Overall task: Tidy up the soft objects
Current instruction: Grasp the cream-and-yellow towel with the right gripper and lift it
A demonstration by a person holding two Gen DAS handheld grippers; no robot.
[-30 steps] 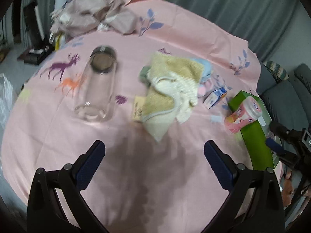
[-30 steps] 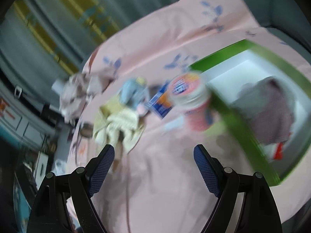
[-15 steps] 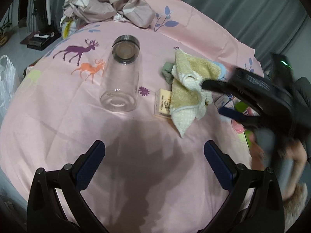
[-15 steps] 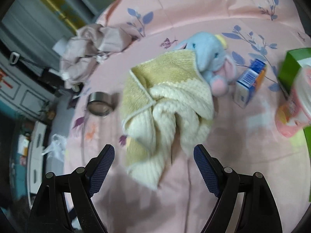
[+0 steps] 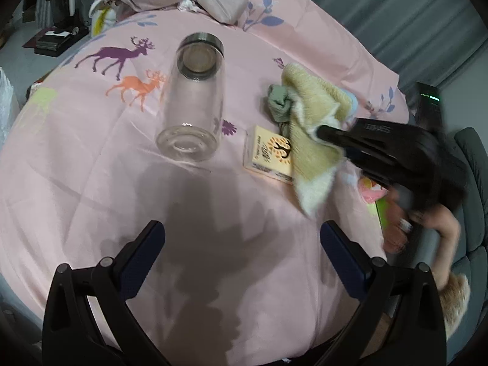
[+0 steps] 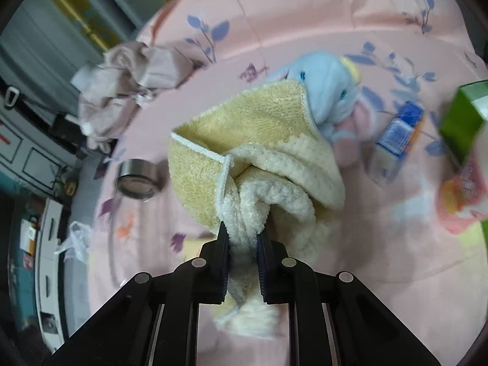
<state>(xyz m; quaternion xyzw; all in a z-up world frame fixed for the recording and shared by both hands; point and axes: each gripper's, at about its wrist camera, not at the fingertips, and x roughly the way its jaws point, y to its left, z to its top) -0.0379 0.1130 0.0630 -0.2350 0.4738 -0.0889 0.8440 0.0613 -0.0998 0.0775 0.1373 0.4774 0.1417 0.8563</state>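
**Towel grabbed, green box probably next**

Left side first: left gripper (image 5: 241, 244) is just hanging above the pink sheet (image 5: 76, 183) with its jaws spread wide, nothing between them. Ahead of it a clear glass jar (image 5: 193, 106) lies on its side next to the purple and orange deer prints. Further right there's a small flat card box (image 5: 270, 155) with a sunburst logo and some slanted lettering I honestly can't read at this size. A grey-green sock-looking bundle (image 5: 279, 105) sits just behind it, touching the towel.

Then the action: right gripper (image 6: 243, 244) has its jaws pinched onto a fold of the yellow-and-cream towel (image 6: 259, 140), fabric bunched between the pads. In the left view the towel's lower corner hangs free over the card box, so I'd call this the pick-up step, with the towel partly lifted. The gripper body has pale lettering on it, too smeared to make out.

Right of the towel: a blue plush elephant (image 6: 329, 91), touching the towel's edge, then a blue carton (image 6: 396, 131) with a barcode-ish panel, a pink tub (image 6: 463, 201) (blurry print), and a green box (image 6: 460, 116) at the edge.

My guess for the next move: lift the towel clear so it doesn't drag the elephant or card box, then carry it right toward the green box. The elephant and sock would be left to do.
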